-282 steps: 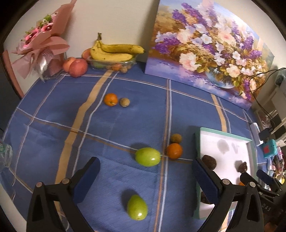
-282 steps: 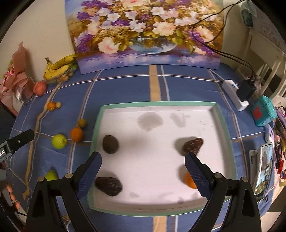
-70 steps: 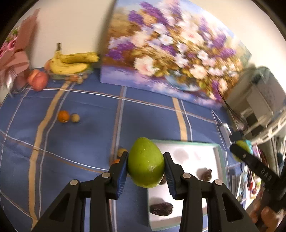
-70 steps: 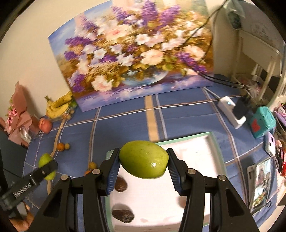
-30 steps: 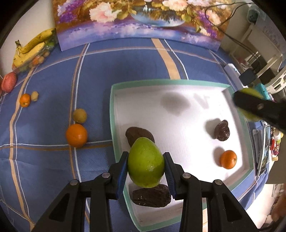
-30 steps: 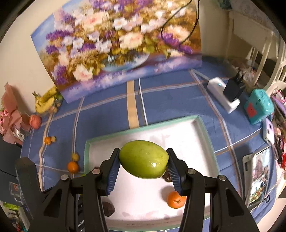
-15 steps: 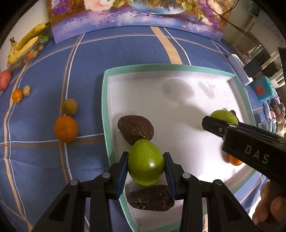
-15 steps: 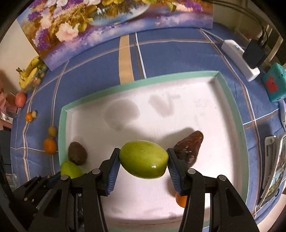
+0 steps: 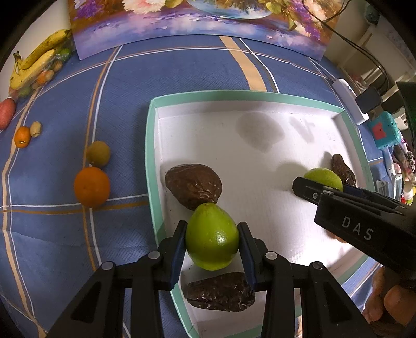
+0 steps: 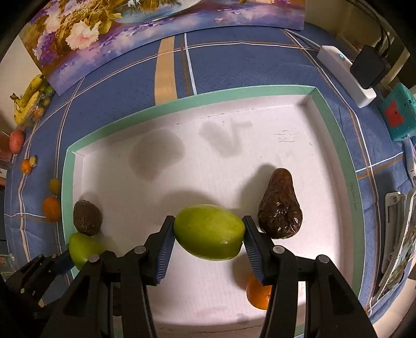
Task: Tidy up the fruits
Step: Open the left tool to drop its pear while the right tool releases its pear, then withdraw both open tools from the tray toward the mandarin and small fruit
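My left gripper [image 9: 212, 248] is shut on a green mango [image 9: 212, 236] and holds it low over the left side of the white tray [image 9: 153, 156], between two dark avocados [image 9: 193, 186] [image 9: 221, 295]. My right gripper [image 10: 208, 240] is shut on a second green mango [image 10: 209, 231] low over the tray's [image 10: 66, 182] middle, next to a third dark avocado [image 10: 280, 208]. An orange [image 10: 257, 295] lies in the tray under the right finger. The left mango also shows in the right wrist view [image 10: 83, 247], and the right mango in the left wrist view [image 9: 323, 178].
On the blue cloth left of the tray lie an orange [image 9: 91, 186], a small brownish-green fruit [image 9: 98, 153], a small orange [image 9: 22, 136] and a small pale fruit [image 9: 35, 128]. Bananas [image 9: 36, 65] and a flower painting [image 9: 197, 23] stand at the back. A power strip [image 10: 345, 75] and teal box [image 10: 399, 111] sit right.
Both grippers have gone lower into the tray with their mangoes. The left mango now sits between the two avocados; the right mango is close beside the third avocado.
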`<action>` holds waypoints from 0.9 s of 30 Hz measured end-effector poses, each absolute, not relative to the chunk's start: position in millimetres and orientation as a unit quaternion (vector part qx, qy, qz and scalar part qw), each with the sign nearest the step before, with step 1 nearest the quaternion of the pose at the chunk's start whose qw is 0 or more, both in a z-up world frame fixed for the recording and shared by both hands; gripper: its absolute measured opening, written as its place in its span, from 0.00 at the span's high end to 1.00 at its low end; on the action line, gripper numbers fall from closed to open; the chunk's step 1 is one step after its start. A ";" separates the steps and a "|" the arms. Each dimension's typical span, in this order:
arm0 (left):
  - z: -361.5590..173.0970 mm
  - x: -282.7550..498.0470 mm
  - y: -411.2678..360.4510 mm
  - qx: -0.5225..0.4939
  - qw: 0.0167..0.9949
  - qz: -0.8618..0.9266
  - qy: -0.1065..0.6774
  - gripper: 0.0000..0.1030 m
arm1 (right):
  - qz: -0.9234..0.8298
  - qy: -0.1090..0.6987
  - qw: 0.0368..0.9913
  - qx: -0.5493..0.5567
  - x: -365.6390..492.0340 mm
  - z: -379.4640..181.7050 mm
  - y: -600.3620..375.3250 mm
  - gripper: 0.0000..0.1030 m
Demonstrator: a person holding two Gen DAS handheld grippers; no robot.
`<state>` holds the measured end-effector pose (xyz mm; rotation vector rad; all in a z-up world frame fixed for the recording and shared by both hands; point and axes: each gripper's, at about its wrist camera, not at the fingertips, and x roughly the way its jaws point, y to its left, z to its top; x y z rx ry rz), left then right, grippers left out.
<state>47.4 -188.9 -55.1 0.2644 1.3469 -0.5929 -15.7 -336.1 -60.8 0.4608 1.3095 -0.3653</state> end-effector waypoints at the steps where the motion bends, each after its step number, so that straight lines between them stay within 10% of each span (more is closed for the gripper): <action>1: -55.3 47.3 -188.9 0.120 0.733 -0.270 0.612 0.60 | -0.168 0.600 0.753 0.211 -15.3 -60.8 -335.6 0.48; 27: -23.8 45.2 -186.8 0.114 0.743 -0.290 0.593 0.46 | -0.171 0.591 0.763 0.199 -8.4 -44.9 -331.9 0.48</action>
